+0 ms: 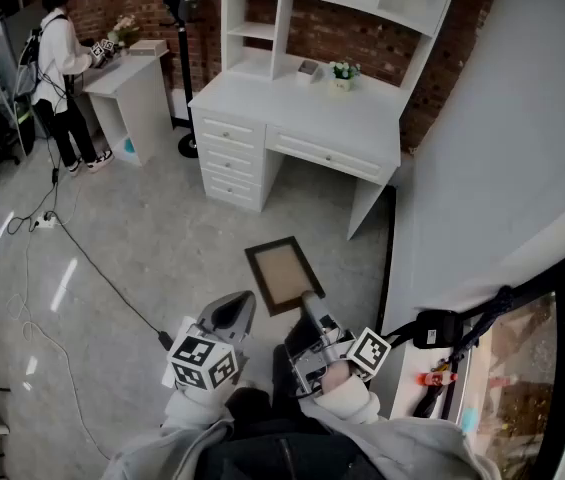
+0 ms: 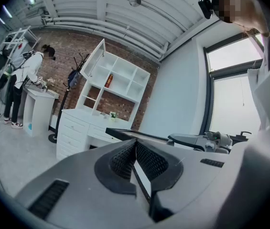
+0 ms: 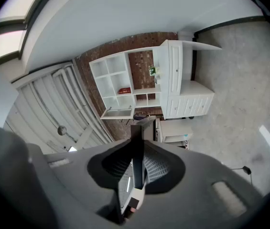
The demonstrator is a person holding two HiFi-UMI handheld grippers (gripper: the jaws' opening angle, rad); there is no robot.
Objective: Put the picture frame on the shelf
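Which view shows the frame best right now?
Head view: the whole frame shows flat, held by the right gripper. The left gripper view shows it edge-on; the right gripper view only its edge between the jaws.

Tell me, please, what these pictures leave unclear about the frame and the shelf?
Frame: edge-on in both gripper views; the head view shows only a plain brown panel, front or back unclear.
Shelf: upper compartments cut off by the head view's top edge.
Red thing on the shelf: too small in every view to identify.
Grey thing on the desk: too small in the head view.
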